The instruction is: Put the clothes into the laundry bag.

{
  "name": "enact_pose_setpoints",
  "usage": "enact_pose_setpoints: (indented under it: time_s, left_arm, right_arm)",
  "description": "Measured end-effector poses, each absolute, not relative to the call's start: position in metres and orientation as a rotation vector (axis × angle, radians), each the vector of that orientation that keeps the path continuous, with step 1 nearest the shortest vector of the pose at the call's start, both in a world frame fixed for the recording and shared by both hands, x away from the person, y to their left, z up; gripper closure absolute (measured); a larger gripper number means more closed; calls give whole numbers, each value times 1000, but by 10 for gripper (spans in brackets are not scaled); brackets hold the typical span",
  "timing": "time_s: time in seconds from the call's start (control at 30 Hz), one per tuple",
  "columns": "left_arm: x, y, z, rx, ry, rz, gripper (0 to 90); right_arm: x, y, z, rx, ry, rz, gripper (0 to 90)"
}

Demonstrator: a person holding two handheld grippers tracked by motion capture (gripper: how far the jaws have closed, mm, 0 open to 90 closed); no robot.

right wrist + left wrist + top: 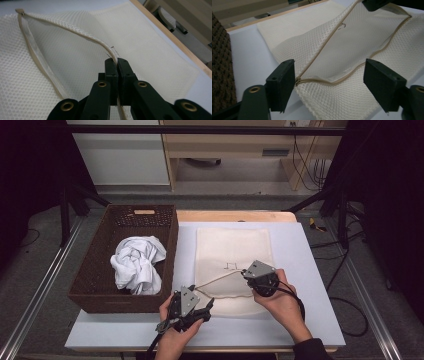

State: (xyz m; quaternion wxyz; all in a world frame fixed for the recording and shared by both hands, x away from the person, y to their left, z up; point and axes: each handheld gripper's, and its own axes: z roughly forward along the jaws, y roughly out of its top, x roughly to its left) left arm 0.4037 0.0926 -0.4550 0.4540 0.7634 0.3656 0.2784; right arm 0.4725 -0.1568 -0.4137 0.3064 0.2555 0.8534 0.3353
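Note:
A cream mesh laundry bag (232, 247) lies flat on the white table (310, 270), with its zipper mouth towards the person. My right gripper (247, 273) is shut on the upper zipper edge (75, 28) and holds it raised off the lower layer, so the mouth gapes. In the right gripper view the jaws (117, 61) pinch that edge tightly. My left gripper (209, 305) sits at the bag's near left corner, open. In the left gripper view its jaws (329, 71) stand wide on either side of the zipper's end (298, 81), apart from the mesh bag (352, 45).
A brown wicker basket (125, 302) stands at the table's left with a crumpled white garment (137, 262) inside. A wooden strip (235, 216) borders the table's far edge. Bare white table (280, 327) lies in front of the bag and to its right.

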Motion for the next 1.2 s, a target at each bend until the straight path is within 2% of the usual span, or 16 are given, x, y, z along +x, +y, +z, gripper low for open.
enact_pose_setpoints:
  time_s: [0.27, 0.67, 1.2]
  left_arm:
    - [405, 90, -459, 1913, 934, 711, 181]
    - [410, 87, -464, 1930, 963, 669, 156]
    - [407, 96, -441, 1873, 957, 622, 133]
  right_arm:
    - [477, -151, -392, 689, 2181, 953, 880]
    - [488, -143, -372, 694, 2159, 953, 880]
    - [490, -140, -364, 720, 2121, 1060, 881]
